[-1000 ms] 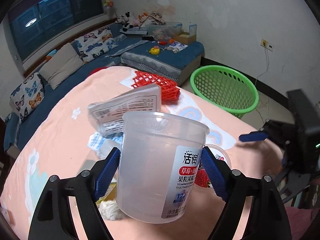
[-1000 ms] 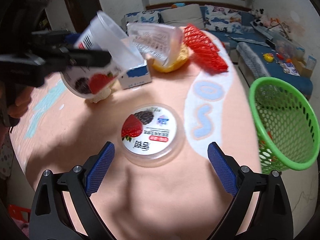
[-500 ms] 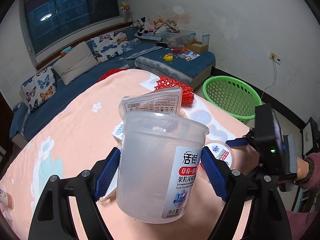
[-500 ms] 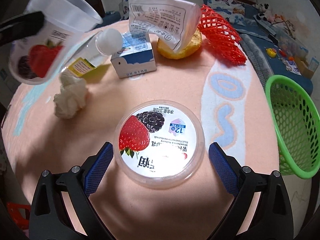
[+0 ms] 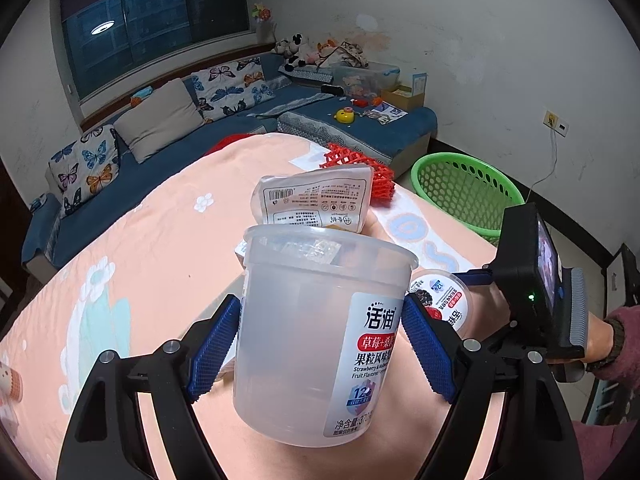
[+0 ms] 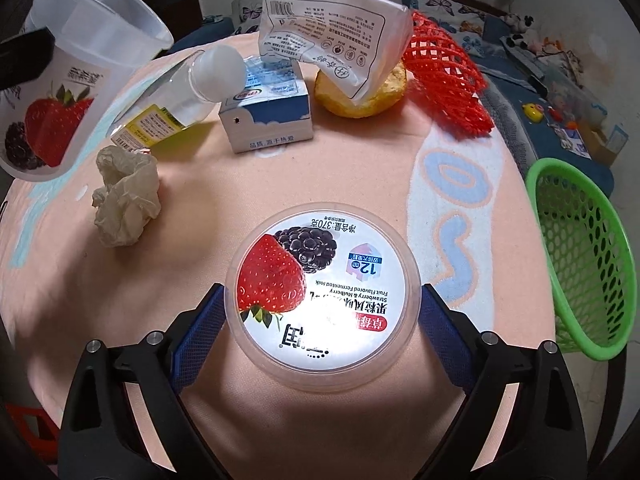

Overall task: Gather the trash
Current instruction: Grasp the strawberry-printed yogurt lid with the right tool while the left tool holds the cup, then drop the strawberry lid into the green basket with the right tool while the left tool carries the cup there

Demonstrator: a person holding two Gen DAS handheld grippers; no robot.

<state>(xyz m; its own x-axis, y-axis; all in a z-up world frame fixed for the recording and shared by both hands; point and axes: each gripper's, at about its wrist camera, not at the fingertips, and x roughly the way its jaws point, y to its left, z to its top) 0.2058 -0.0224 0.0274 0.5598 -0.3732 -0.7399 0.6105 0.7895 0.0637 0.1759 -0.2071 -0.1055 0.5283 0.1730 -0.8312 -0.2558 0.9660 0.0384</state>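
My left gripper [image 5: 320, 308] is shut on a clear empty yogurt tub [image 5: 312, 340] with a strawberry label, held upright in the air above the peach tablecloth. The same tub [image 6: 60, 80] shows at the upper left of the right wrist view. Its round lid [image 6: 320, 292] lies flat on the table, printed side up. My right gripper [image 6: 320, 296] is open and low over the table, one blue pad at each side of the lid. I cannot tell whether the pads touch its rim. A green mesh basket [image 6: 580, 260] stands on the floor off the table's right edge.
Beyond the lid lie a crumpled tissue [image 6: 124, 196], a plastic bottle [image 6: 172, 96], a milk carton [image 6: 268, 120], a white wrapper [image 6: 332, 40] over a piece of orange peel [image 6: 360, 96], and a red foam net [image 6: 444, 80]. A blue sofa [image 5: 160, 168] lines the far wall.
My right gripper has come forward and down, so the lid now lies between its fingers. My left gripper has carried the tub up and off to the left.
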